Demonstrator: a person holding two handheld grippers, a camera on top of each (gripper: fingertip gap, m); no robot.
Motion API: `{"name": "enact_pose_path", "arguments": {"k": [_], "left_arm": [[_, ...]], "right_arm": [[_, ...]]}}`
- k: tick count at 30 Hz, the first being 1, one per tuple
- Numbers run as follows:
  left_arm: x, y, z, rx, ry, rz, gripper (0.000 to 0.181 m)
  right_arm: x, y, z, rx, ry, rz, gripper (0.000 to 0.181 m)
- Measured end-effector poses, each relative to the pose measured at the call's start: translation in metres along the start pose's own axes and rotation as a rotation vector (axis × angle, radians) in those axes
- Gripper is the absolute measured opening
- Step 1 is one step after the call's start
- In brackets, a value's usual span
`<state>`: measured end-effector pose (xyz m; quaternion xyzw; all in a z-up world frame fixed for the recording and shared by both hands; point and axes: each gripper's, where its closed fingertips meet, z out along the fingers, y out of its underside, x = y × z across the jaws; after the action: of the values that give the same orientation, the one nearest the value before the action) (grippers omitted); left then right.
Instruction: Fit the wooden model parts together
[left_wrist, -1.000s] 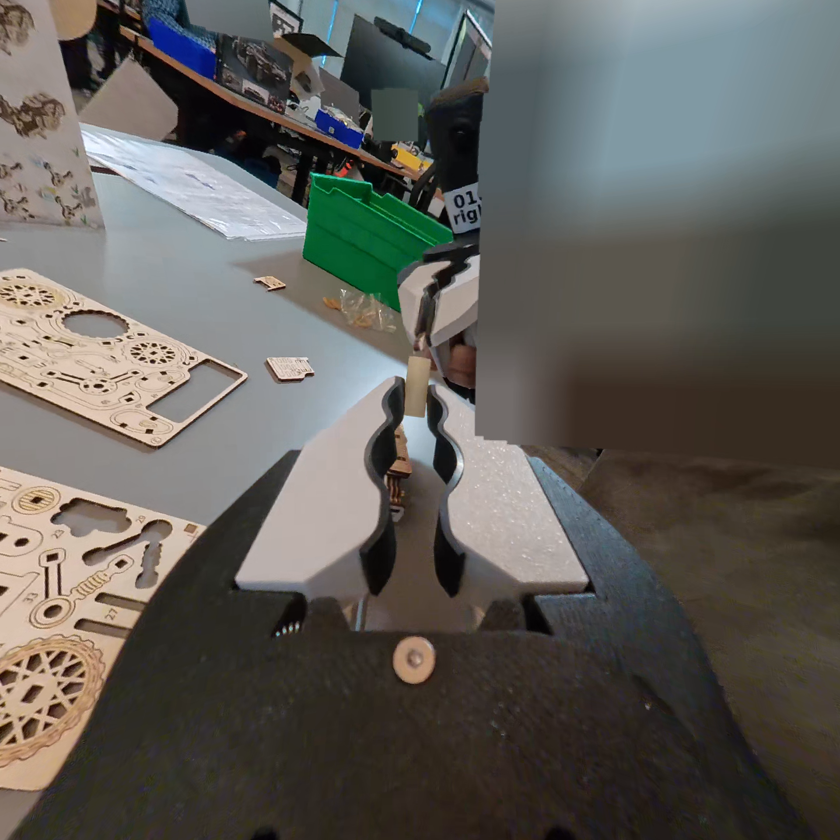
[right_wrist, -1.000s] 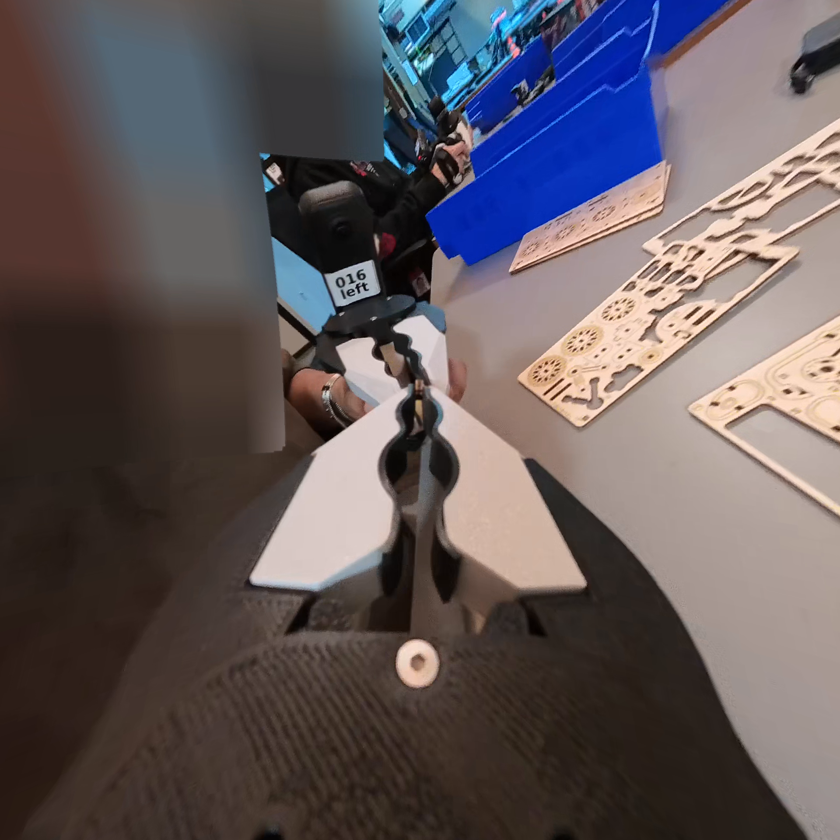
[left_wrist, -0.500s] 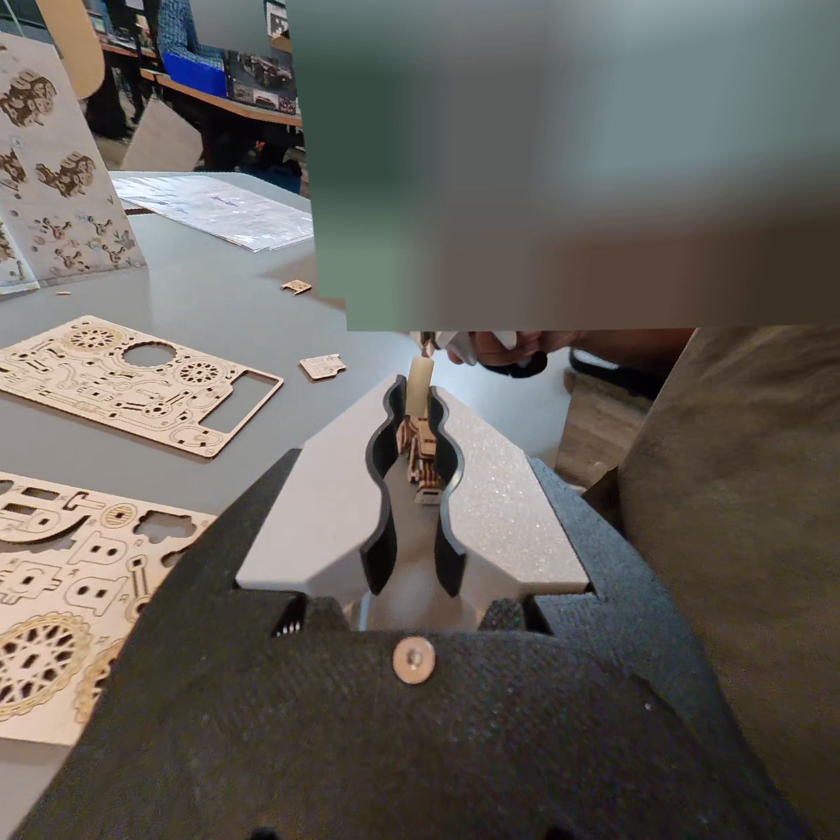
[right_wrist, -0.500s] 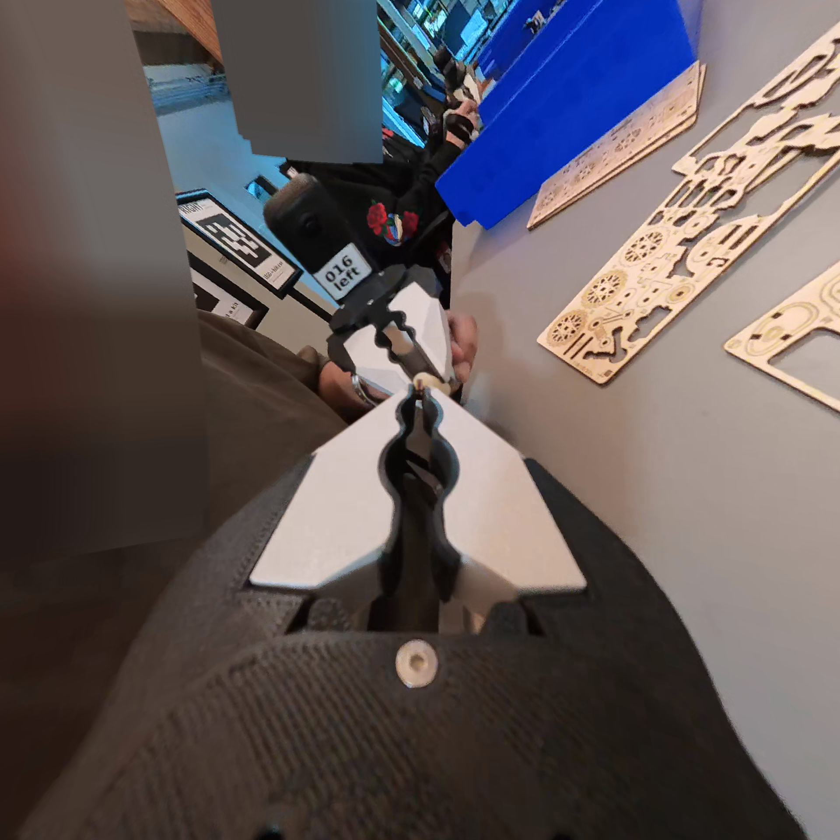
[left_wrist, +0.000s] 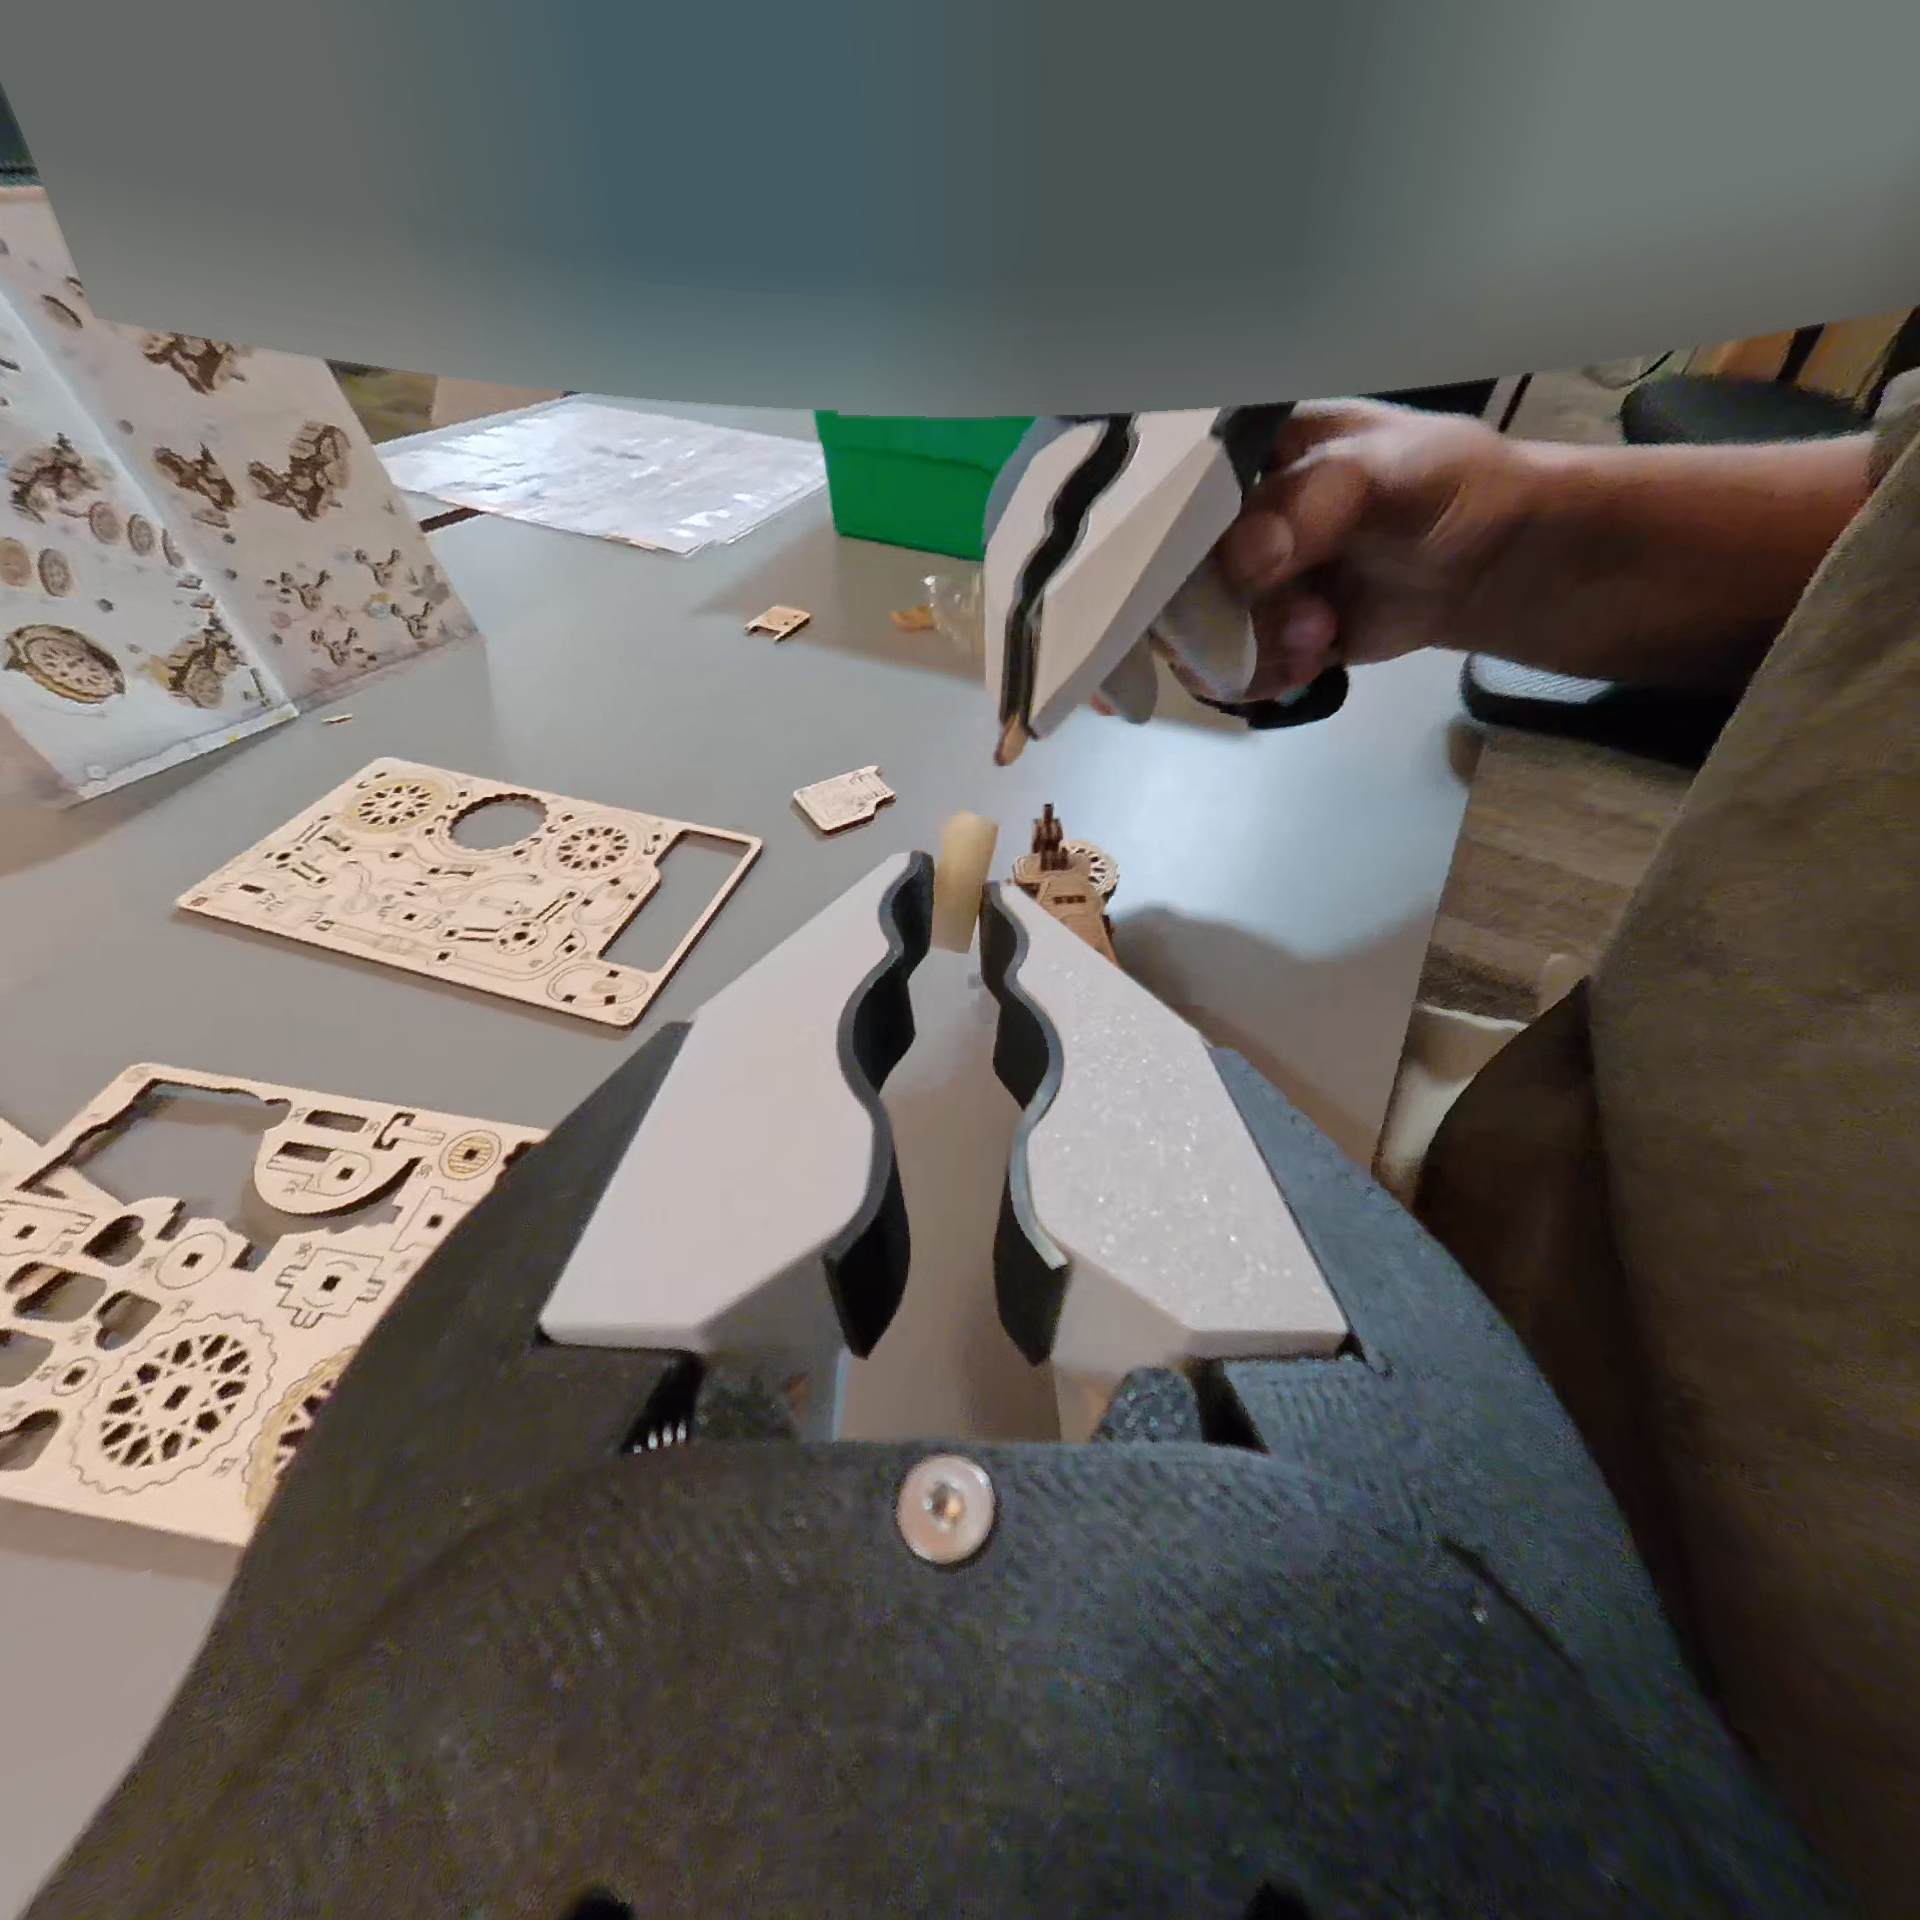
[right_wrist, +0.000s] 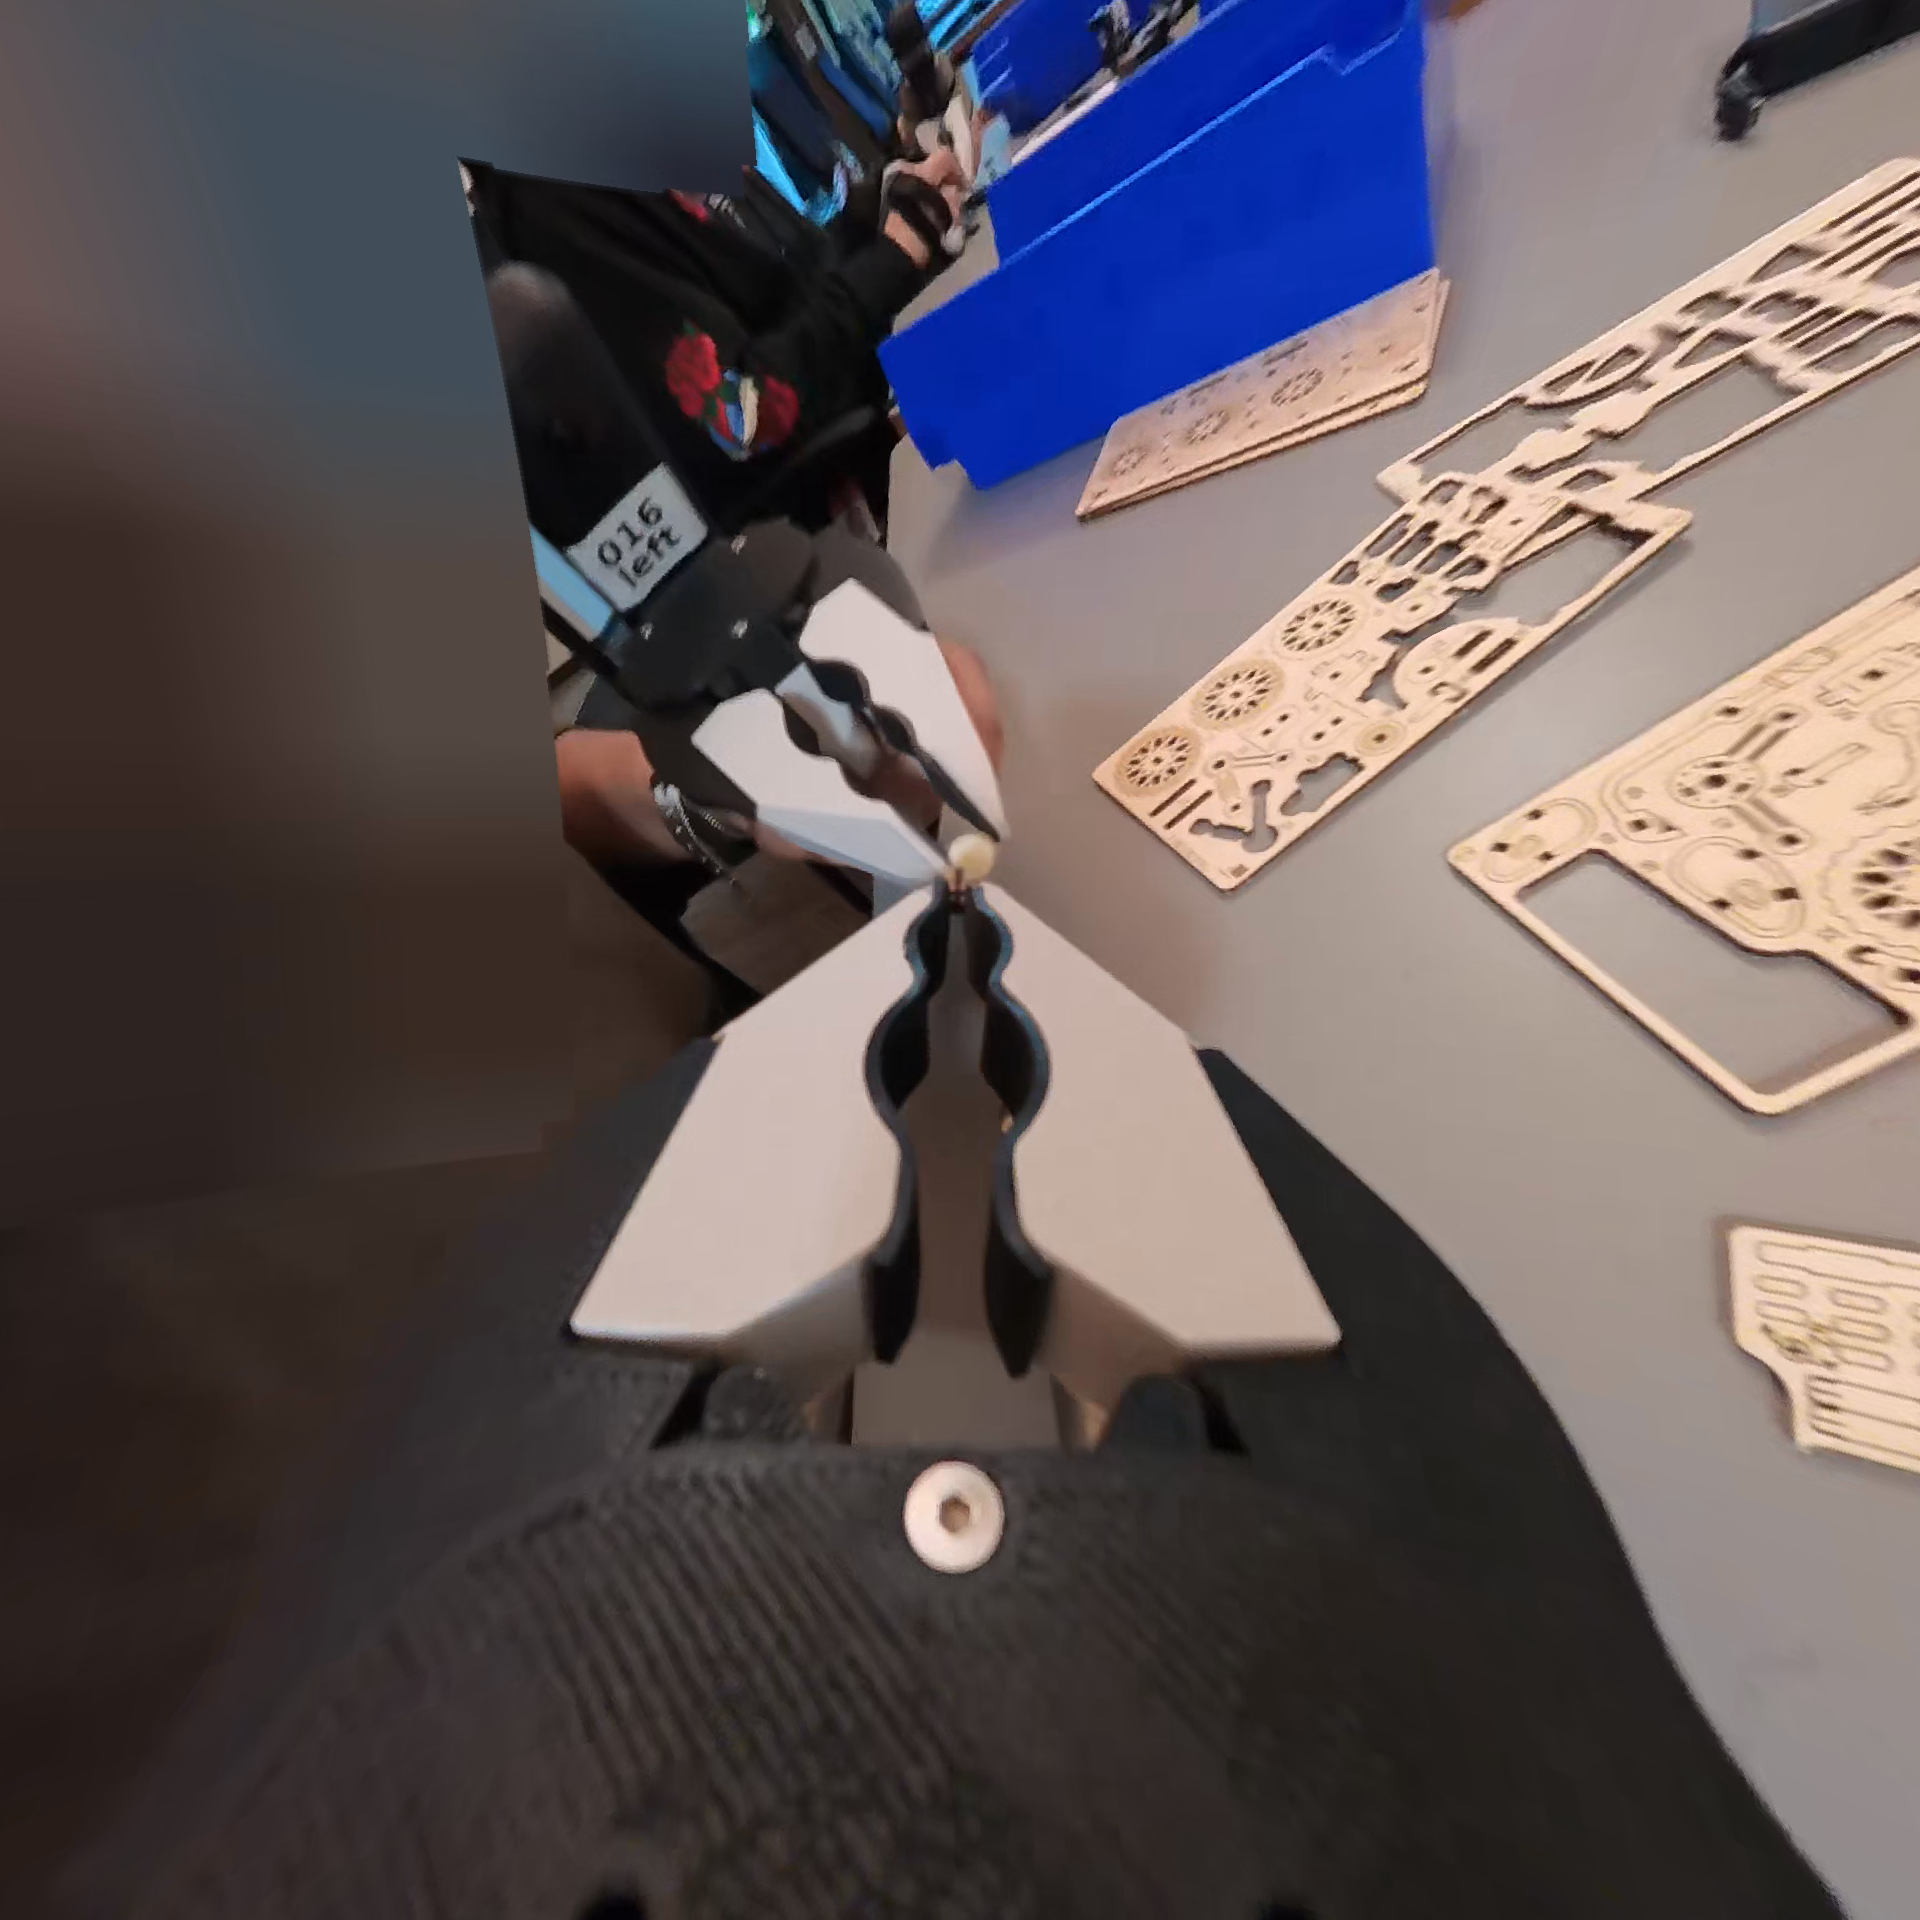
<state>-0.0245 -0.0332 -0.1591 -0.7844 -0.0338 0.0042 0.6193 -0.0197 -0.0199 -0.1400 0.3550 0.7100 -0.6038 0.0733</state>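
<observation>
My left gripper (left_wrist: 951, 883) is shut on a short cream cylinder (left_wrist: 963, 868) held upright at its tips, low over the grey table (left_wrist: 623, 707). A small wooden assembly with a gear wheel (left_wrist: 1070, 883) lies on the table just right of those tips. My right gripper (left_wrist: 1013, 727), held by a hand (left_wrist: 1382, 551), hangs tip down a little above the cylinder, apart from it, shut on a small wooden pin (left_wrist: 1006, 746). In the right wrist view my right gripper (right_wrist: 956, 902) points at the cylinder (right_wrist: 971, 854) in the left gripper (right_wrist: 971, 836).
Laser-cut wooden sheets (left_wrist: 468, 894) (left_wrist: 156, 1278) lie left of my left gripper, with loose small pieces (left_wrist: 842, 800) beyond. A green bin (left_wrist: 904, 488) and a printed booklet (left_wrist: 208, 540) stand farther back. A blue bin (right_wrist: 1195, 301) and more sheets (right_wrist: 1382, 665) lie to the right. Less than 4 cm separates the two grippers' tips.
The right gripper has lifted off the top of the cream cylinder and now hangs apart above it. The left gripper has swung, so the wooden assembly shows beside its tips instead of between its fingers.
</observation>
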Motion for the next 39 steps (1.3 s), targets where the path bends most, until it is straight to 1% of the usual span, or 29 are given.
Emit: {"name": "enact_pose_path", "arguments": {"k": [2, 5, 9, 12, 13, 15, 16, 17, 18, 20, 21, 24, 29, 34, 39], "left_arm": [[0.001, 0.0, 0.0, 0.0, 0.004, 0.014, 0.008], [0.008, -0.001, 0.0, 0.009, 0.028, 0.038, 0.008], [0.011, -0.004, -0.003, 0.034, 0.058, 0.057, 0.008], [0.016, -0.004, -0.006, 0.044, 0.084, 0.109, 0.008], [0.017, -0.005, -0.007, 0.046, 0.089, 0.124, 0.007], [0.029, -0.014, -0.01, 0.091, 0.15, 0.117, 0.0], [0.028, -0.013, -0.007, 0.066, 0.121, 0.128, 0.0], [0.019, -0.006, -0.005, 0.008, 0.049, 0.201, 0.0], [0.01, -0.002, -0.005, -0.013, -0.006, 0.236, 0.0], [-0.003, 0.002, -0.007, -0.005, -0.016, 0.101, 0.0], [-0.01, 0.002, -0.008, 0.0, -0.023, 0.062, 0.0], [-0.024, -0.004, -0.014, 0.045, -0.032, -0.021, 0.0], [-0.017, -0.009, -0.015, 0.101, 0.036, -0.109, 0.0], [-0.01, -0.015, -0.012, 0.152, 0.111, -0.257, 0.0], [-0.005, -0.024, -0.014, 0.221, 0.186, -0.4, 0.0]], "right_arm": [[-0.005, 0.002, 0.004, -0.01, -0.028, 0.0, 0.001], [-0.008, 0.007, 0.009, -0.039, -0.029, -0.024, 0.001], [-0.013, 0.007, 0.008, -0.039, -0.06, -0.014, 0.001], [-0.016, 0.01, 0.009, -0.06, -0.082, -0.011, 0.001], [-0.014, 0.012, 0.01, -0.075, -0.07, -0.019, 0.001], [0.001, 0.022, 0.012, -0.137, 0.049, -0.096, 0.001], [0.002, 0.025, 0.013, -0.155, 0.067, -0.136, 0.0], [-0.001, 0.023, 0.014, -0.146, 0.059, -0.142, 0.001], [-0.002, 0.018, 0.012, -0.124, 0.056, -0.141, 0.001], [0.006, 0.015, 0.007, -0.108, 0.106, -0.153, 0.001], [0.011, 0.015, 0.005, -0.112, 0.129, -0.157, 0.001], [0.009, 0.013, 0.007, -0.091, 0.114, -0.154, 0.001], [-0.002, 0.005, 0.013, -0.021, 0.076, -0.204, 0.001], [-0.008, -0.002, 0.014, 0.049, 0.052, -0.189, 0.001], [0.002, -0.005, 0.009, 0.069, 0.111, -0.193, 0.001]]}}
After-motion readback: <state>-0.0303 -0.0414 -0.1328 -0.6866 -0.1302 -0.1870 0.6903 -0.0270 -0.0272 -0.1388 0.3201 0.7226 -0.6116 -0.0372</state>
